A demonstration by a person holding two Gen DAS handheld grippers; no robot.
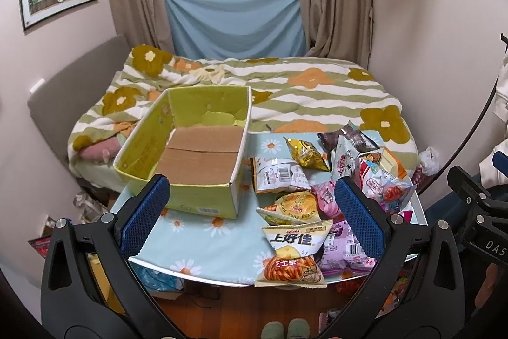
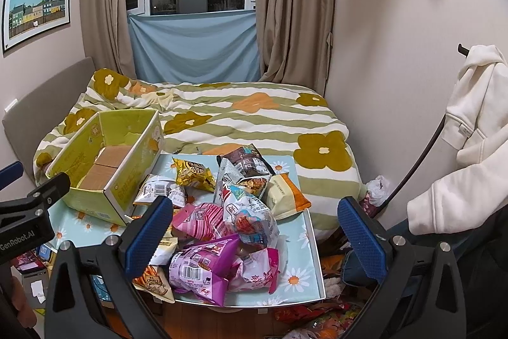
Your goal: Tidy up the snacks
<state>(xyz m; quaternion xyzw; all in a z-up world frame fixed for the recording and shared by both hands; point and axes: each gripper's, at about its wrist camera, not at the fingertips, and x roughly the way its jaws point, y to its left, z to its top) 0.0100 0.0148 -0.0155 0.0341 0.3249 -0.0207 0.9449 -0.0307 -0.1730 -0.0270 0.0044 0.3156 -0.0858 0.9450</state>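
With both the left gripper (image 1: 254, 213) and right gripper (image 2: 255, 231) hovering spread wide and empty, the snack packets (image 2: 228, 212) are lying heaped on the worktop (image 1: 203, 240) beside the empty box (image 1: 197, 161), calling for single-packet pinches.

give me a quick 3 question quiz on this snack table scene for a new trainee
1. True or false: the yellow cardboard box already holds snacks.
2. Multiple choice: the snack packets lie (a) inside the box, (b) piled on the table beside the box, (c) on the bed.
3. How do the left gripper and right gripper stand?

Key
1. False: only its bare brown floor shows.
2. b
3. Both open, holding nothing.
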